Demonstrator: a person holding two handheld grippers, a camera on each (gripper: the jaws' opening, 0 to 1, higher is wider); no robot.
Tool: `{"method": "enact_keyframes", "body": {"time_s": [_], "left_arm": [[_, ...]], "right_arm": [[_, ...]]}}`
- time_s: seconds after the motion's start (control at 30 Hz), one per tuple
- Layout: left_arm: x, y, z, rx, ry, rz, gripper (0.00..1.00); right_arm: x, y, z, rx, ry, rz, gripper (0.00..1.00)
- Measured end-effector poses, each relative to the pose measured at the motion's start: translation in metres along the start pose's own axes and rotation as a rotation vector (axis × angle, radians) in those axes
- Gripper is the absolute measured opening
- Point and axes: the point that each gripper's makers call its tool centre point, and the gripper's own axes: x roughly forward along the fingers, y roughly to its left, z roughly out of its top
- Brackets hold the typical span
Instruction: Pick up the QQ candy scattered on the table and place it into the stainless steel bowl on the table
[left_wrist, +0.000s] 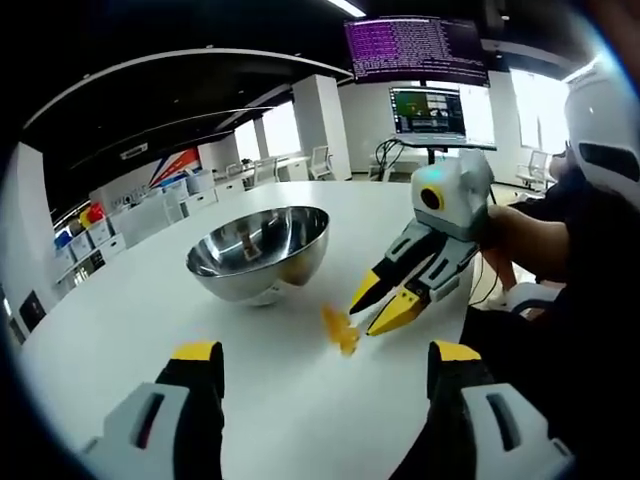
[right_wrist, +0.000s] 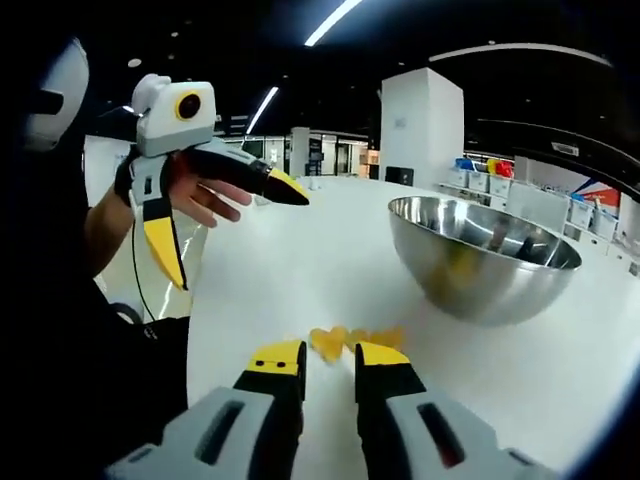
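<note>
Orange-yellow QQ candy (left_wrist: 340, 328) lies in a small cluster on the white table (left_wrist: 150, 310), just to the right of the stainless steel bowl (left_wrist: 258, 250). My right gripper (left_wrist: 378, 308) reaches in from the right, its yellow tips slightly apart and right at the candy. In the right gripper view the candy (right_wrist: 345, 340) sits just ahead of and between the tips of my right gripper (right_wrist: 329, 357), which is open; the bowl (right_wrist: 480, 255) stands to the right. My left gripper (left_wrist: 325, 358) hovers wide open and holds nothing; it also shows raised at upper left (right_wrist: 230, 225).
A person's arm (left_wrist: 525, 235) holds the right gripper, and a hand (right_wrist: 200, 200) holds the left. Monitors (left_wrist: 430, 110) stand beyond the table's far edge. Coloured storage bins (left_wrist: 85, 235) line the far wall. The table (right_wrist: 300, 260) stretches bare behind the candy.
</note>
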Motion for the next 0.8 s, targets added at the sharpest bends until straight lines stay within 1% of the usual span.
{"method": "enact_keyframes", "body": {"time_s": [0.1, 0.27, 0.37, 0.57, 0.7, 0.8], "left_arm": [[-0.001, -0.001, 0.0, 0.002, -0.001, -0.002, 0.83], [-0.001, 0.0, 0.0, 0.005, -0.003, 0.001, 0.83], [-0.001, -0.001, 0.0, 0.005, -0.003, -0.002, 0.83], [0.0, -0.002, -0.002, 0.008, 0.0, -0.004, 0.82], [0.0, -0.001, -0.002, 0.006, 0.001, 0.0, 0.82], [0.001, -0.002, -0.003, 0.006, 0.002, -0.002, 0.82]], "right_arm": [[0.001, 0.001, 0.0, -0.007, 0.002, 0.003, 0.14], [0.006, 0.003, -0.003, -0.004, 0.008, 0.017, 0.14], [0.011, 0.0, -0.004, -0.001, 0.011, 0.019, 0.14], [0.014, 0.0, -0.005, -0.006, 0.012, 0.031, 0.14], [0.015, -0.001, -0.007, -0.011, 0.016, 0.034, 0.11], [0.015, -0.001, -0.008, -0.003, 0.016, 0.035, 0.11]]}}
